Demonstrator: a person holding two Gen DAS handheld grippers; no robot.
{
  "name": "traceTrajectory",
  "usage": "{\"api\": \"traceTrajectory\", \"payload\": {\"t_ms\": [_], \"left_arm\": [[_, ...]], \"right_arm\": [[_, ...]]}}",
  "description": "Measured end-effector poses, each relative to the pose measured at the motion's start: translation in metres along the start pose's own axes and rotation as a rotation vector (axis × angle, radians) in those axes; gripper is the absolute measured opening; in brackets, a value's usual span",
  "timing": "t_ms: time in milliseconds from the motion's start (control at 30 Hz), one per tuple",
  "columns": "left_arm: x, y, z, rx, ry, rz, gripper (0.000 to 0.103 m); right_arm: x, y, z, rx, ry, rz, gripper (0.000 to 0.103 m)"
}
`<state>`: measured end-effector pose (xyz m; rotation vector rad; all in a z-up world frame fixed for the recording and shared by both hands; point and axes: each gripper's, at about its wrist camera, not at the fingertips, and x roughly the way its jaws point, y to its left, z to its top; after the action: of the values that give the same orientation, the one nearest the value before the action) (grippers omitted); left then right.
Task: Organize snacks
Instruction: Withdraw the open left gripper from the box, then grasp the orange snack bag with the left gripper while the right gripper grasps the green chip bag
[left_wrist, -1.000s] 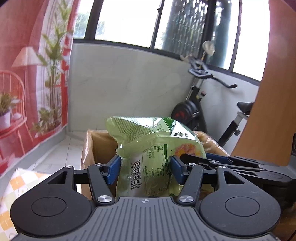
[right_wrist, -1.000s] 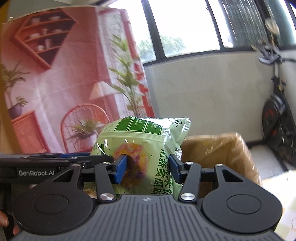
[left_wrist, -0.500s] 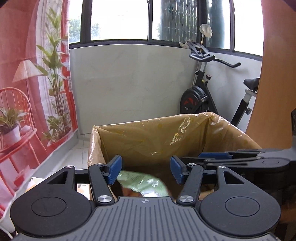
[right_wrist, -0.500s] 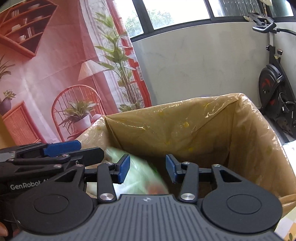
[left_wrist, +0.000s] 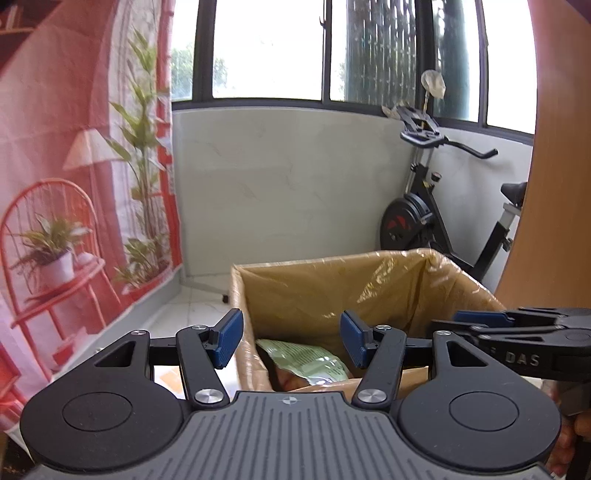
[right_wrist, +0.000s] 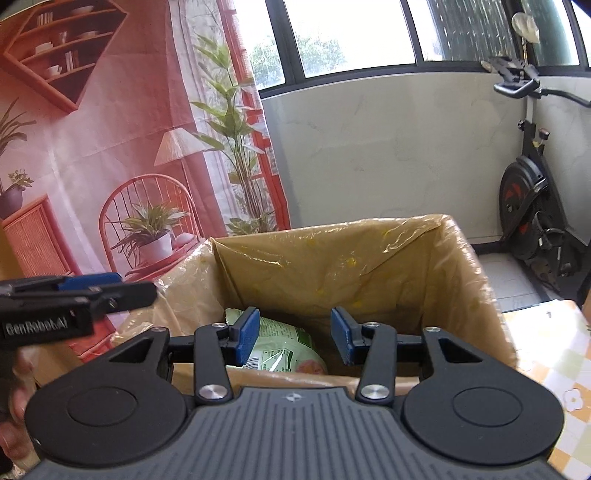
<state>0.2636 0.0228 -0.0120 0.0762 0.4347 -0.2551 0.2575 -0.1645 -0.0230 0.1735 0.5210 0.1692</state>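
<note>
hovering: both hand-held grippers sit above the near edge of the lined box, nothing held in either.
left hand-held gripper (left_wrist: 291, 339): blue pads spread apart, empty, aimed over the box's near left corner.
right hand-held gripper (right_wrist: 294, 335): pads spread apart too, empty, pointing down into the box opening.
snack bag (right_wrist: 284, 349): green packet lying flat inside the box, low down near the front wall, printed side up; the left view shows it (left_wrist: 304, 362) in the same spot.
box (right_wrist: 369, 266): cardboard carton with a yellowish plastic liner (left_wrist: 332, 284) draped over its rim; looks mostly hollow apart from the one bag, though the floor of it is partly hidden by the gripper bodies.
step: my read is that this bag's drop-off is done, since it rests in the box and neither tool touches it.
progress: can't judge the total; no other snacks show in either view.
next move: likely pull both tools back and up clear of the liner, then swing toward wherever the remaining snacks are. keep the pads apart for the next pick.
risk: liner is loose and crinkled at the rim, a finger could snag it on the way out.
surroundings: checked cloth on the bench (right_wrist: 546, 354) at right, exercise bike (left_wrist: 436, 221) behind by the wall.
</note>
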Motion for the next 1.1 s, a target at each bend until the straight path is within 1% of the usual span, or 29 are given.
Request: {"api": "traceTrajectory", "payload": {"t_ms": [167, 300, 400, 533, 600, 633, 700, 733, 800, 900, 967, 1033, 1100], "left_arm": [[-0.030, -0.002, 0.005, 0.009, -0.035, 0.007, 0.061], [-0.056, -0.002, 0.000, 0.019, -0.056, 0.000, 0.061], [-0.071, -0.005, -0.009, 0.040, -0.056, -0.004, 0.062], [-0.088, -0.006, -0.029, 0.052, -0.034, -0.021, 0.063], [-0.096, -0.003, -0.042, 0.041, -0.025, -0.025, 0.067], [-0.100, -0.002, -0.049, 0.036, -0.029, -0.012, 0.068], [-0.109, -0.006, -0.064, 0.040, -0.043, 0.003, 0.079], [-0.112, -0.007, -0.072, 0.033, -0.045, 0.005, 0.080], [-0.114, -0.007, -0.087, -0.009, -0.024, -0.009, 0.080], [-0.109, -0.004, -0.109, -0.119, 0.039, -0.045, 0.080], [-0.102, -0.003, -0.124, -0.175, 0.085, -0.057, 0.080], [-0.094, -0.004, -0.140, -0.199, 0.121, -0.057, 0.080], [-0.084, -0.005, -0.154, -0.188, 0.157, -0.054, 0.080]], "right_arm": [[-0.031, 0.004, -0.002, -0.012, -0.022, -0.015, 0.046], [-0.058, 0.008, -0.005, -0.033, -0.045, -0.031, 0.046], [-0.078, 0.010, -0.012, -0.050, -0.066, -0.060, 0.046], [-0.099, 0.009, -0.029, -0.027, -0.066, -0.062, 0.046], [-0.108, 0.008, -0.037, -0.032, -0.066, -0.064, 0.047], [-0.112, 0.009, -0.041, -0.045, -0.070, -0.076, 0.047], [-0.121, 0.015, -0.053, -0.082, -0.091, -0.105, 0.048], [-0.125, 0.017, -0.058, -0.095, -0.101, -0.111, 0.048], [-0.129, 0.020, -0.070, -0.100, -0.107, -0.112, 0.048], [-0.130, 0.023, -0.087, -0.092, -0.096, -0.104, 0.048], [-0.129, 0.025, -0.098, -0.100, -0.087, -0.112, 0.048], [-0.129, 0.026, -0.110, -0.104, -0.083, -0.131, 0.048], [-0.127, 0.025, -0.123, -0.090, -0.068, -0.135, 0.048]]}}
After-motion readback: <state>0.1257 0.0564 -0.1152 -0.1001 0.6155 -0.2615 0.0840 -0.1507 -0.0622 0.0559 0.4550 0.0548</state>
